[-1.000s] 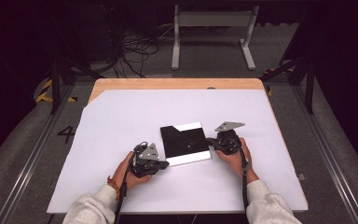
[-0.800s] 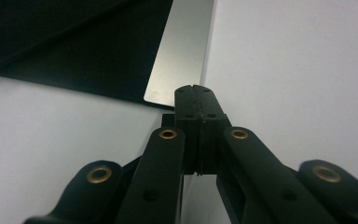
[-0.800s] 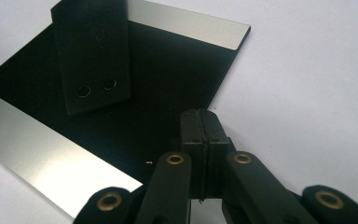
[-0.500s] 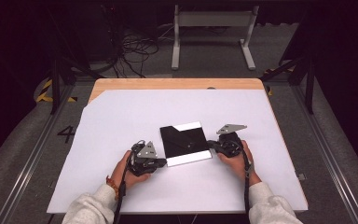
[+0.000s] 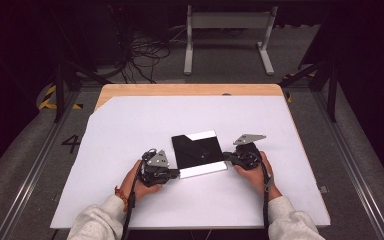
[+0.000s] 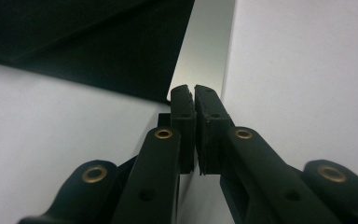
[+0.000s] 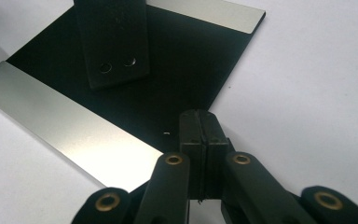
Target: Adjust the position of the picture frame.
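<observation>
A flat black sheet (image 5: 196, 151) with a pale silver strip (image 5: 203, 170) along its near edge lies on the white table cover (image 5: 130, 125). My left gripper (image 5: 178, 173) lies at the strip's left end. In the left gripper view (image 6: 194, 88) its jaws are closed to a hairline gap where the silver strip (image 6: 205, 51) ends, and I cannot tell whether they pinch the edge. My right gripper (image 5: 226, 156) rests at the sheet's right edge. Its pads (image 7: 199, 113) are pressed together over the black sheet's (image 7: 177, 60) corner. A black rectangle with two holes (image 7: 114, 42) shows on the sheet.
The cover lies on a wooden table whose far edge (image 5: 190, 90) stays bare. Beyond it are cables (image 5: 140, 55) and a white stand (image 5: 227, 30) on the floor. Metal rails (image 5: 30, 165) run along both sides.
The right gripper has slid slightly nearer to me along the sheet's right edge. The left gripper and the sheet have stayed put.
</observation>
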A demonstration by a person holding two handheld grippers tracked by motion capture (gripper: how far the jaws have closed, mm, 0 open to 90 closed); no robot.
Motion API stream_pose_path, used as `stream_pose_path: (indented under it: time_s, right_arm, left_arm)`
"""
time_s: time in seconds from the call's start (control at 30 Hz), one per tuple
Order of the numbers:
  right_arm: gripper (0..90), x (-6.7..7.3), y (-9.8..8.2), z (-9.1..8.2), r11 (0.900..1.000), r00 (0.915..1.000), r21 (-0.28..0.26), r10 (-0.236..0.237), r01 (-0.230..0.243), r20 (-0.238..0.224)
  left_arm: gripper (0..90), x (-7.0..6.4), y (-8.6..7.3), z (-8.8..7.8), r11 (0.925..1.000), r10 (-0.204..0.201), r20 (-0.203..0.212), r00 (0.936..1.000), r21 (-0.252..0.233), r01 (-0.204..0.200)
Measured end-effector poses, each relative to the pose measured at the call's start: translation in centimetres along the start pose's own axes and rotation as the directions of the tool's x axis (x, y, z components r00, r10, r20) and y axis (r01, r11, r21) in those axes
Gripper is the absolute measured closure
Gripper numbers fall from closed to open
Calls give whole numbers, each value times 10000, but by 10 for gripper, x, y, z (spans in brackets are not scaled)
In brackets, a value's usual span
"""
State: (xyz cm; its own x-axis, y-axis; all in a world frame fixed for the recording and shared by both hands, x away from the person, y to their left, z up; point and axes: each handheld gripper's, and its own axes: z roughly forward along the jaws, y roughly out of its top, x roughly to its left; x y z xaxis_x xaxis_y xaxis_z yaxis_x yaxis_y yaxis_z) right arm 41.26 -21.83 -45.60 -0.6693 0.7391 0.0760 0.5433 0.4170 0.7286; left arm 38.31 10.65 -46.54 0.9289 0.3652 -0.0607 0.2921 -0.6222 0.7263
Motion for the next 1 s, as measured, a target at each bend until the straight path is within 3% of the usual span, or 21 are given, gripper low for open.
stream_pose_path:
  time_s: [0.5, 0.63, 0.87, 0.93, 1.0]
  right_arm:
    - [900, -10, 13, 9, 9996, 9985, 120, -244, 238, 492]
    - [900, -15, 16, 12, 9999, 9981, 88, -126, 121, 610]
    - [900, -17, 19, 14, 10000, 9921, 33, -48, 44, 1251]
    - [867, -16, 17, 11, 10000, 9902, -28, 7, -3, 1396]
    - [896, -14, 14, 4, 9994, 9909, -356, 59, -11, 1345]
  left_arm:
    - [897, -13, 7, 10, 9999, 146, 508, 9986, -83, -142]
    - [898, -16, 11, 14, 9996, 256, 448, 9987, -87, -252]
    - [897, -20, 18, 21, 9995, 303, 462, 9985, -125, -297]
    - [873, -20, 18, 20, 9993, 375, 457, 9983, -69, -373]
    - [873, -17, 17, 15, 9988, 456, 396, 9982, -180, -449]
